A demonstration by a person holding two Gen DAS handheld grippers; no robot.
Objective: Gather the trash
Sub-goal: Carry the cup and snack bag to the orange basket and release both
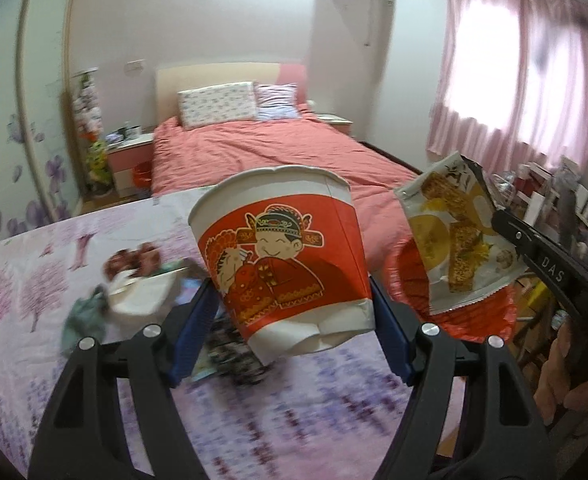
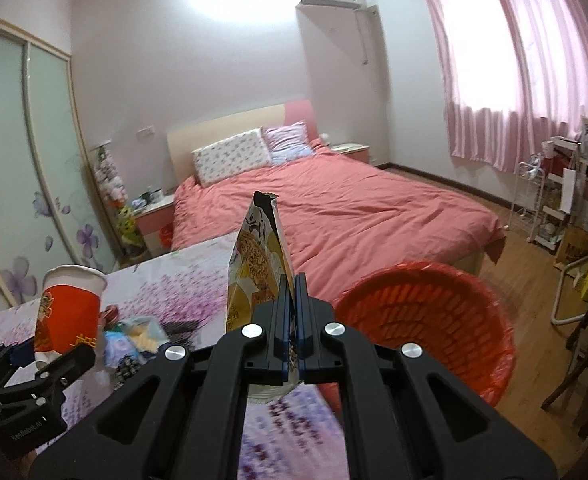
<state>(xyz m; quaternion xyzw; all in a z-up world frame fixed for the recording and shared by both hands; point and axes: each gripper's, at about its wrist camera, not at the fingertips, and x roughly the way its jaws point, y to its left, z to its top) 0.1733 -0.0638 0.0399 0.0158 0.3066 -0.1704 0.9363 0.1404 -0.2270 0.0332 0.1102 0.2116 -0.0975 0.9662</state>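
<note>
Left wrist view: "DAS" lettering on right gripper (image 1: 494, 216) pinching snack wrapper (image 1: 454, 236).

The right gripper (image 1: 494, 216) is showing "DAS" on its arm; the left gripper (image 2: 33, 354) is bearing what looks like "GenRobot.AI".

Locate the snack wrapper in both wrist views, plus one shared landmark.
Left wrist: snack wrapper at right of centre, pinched at its right edge by the right gripper, above the red bin.
Right wrist: snack wrapper dead centre, edge-on, clamped between the closed fingers.
Shared landmark: the red paper cup, held in the left gripper.
</note>
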